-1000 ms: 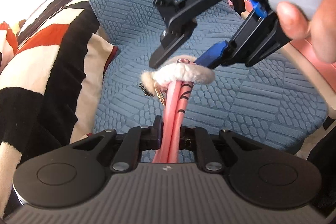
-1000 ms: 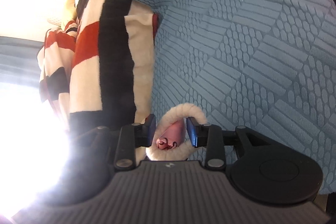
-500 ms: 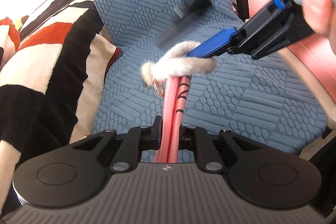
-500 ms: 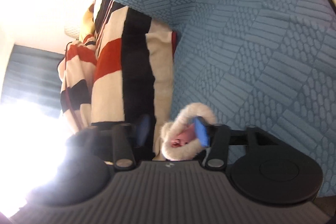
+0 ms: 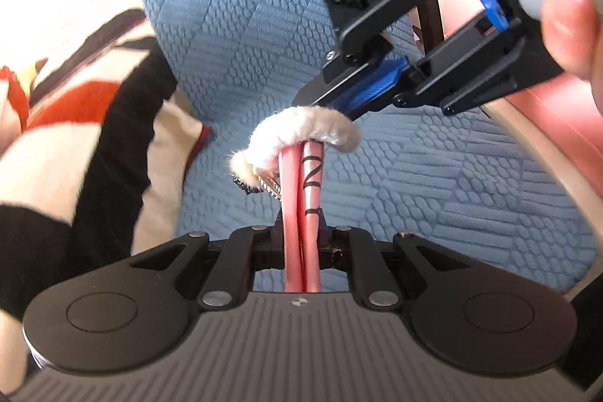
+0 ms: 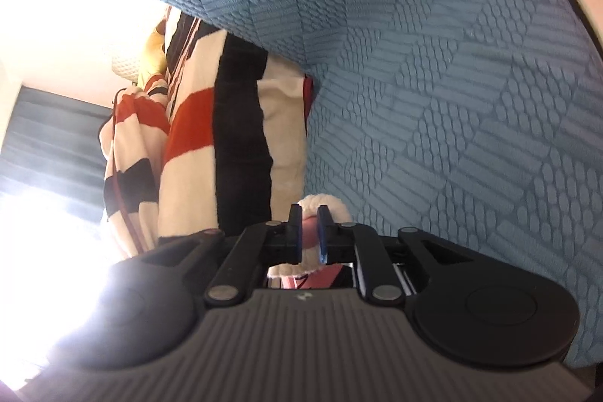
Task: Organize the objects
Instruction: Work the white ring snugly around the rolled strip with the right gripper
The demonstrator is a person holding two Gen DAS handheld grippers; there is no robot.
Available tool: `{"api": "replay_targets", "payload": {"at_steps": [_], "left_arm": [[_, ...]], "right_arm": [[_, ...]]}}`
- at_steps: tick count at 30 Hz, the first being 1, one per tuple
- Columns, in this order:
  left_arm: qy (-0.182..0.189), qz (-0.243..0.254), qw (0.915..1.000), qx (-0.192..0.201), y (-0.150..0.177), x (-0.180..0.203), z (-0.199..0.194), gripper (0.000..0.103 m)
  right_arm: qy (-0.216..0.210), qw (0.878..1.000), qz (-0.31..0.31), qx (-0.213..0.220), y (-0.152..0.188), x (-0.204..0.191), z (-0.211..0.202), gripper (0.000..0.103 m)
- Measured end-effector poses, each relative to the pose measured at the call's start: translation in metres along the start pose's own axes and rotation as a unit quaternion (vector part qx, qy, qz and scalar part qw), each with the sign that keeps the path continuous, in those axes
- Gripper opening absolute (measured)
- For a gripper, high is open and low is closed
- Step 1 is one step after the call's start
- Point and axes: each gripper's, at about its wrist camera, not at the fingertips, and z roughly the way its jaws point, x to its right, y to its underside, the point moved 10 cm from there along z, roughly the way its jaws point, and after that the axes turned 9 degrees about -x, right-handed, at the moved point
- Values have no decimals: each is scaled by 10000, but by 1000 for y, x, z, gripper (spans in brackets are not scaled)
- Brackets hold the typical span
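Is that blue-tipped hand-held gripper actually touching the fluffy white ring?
Touching. In the left wrist view the right hand-held gripper has just been closing, and its tips pinch the fluffy white ring.

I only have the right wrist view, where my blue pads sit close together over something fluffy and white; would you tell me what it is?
Observer: The left wrist view shows a fluffy white hair tie looped round the far end of two pink rods.
Operator: Thank you. Is anything holding those rods?
Observer: Yes, the left gripper is shut on them, near its base.
Operator: And has my right gripper caught the hair tie?
Observer: Its jaws have just been closing, and from the left their tips meet the hair tie's far side, apparently pinching it.
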Motion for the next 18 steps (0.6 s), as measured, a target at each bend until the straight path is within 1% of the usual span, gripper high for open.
{"api": "replay_targets", "payload": {"at_steps": [2,4,7,9,13,15,18], "left_arm": [[-137,203,9997,59,-3,2,1,13],[-378,541,9976,197,-6,5,1,13],[-796,1144,9891,474,-11,13,-1,13],[-949,1383,9840,604,-16,17,0,13],[-1065,1629,9780,752,-24,21,3,12],[-1024,1677,9768,851,-30,23,2,11],[-953,1733,9759,925,-35,23,2,10]], "right_arm": [[18,10000,9,-27,-5,1,0,13],[-13,10000,47,-28,-8,2,-2,13],[-81,10000,46,-27,-13,1,-5,17],[-102,9999,61,-69,-16,2,-4,23],[-184,9994,276,-99,-25,10,-2,24],[-254,9983,516,-2,-31,18,-4,25],[-364,9975,611,36,-37,22,-7,24]]}}
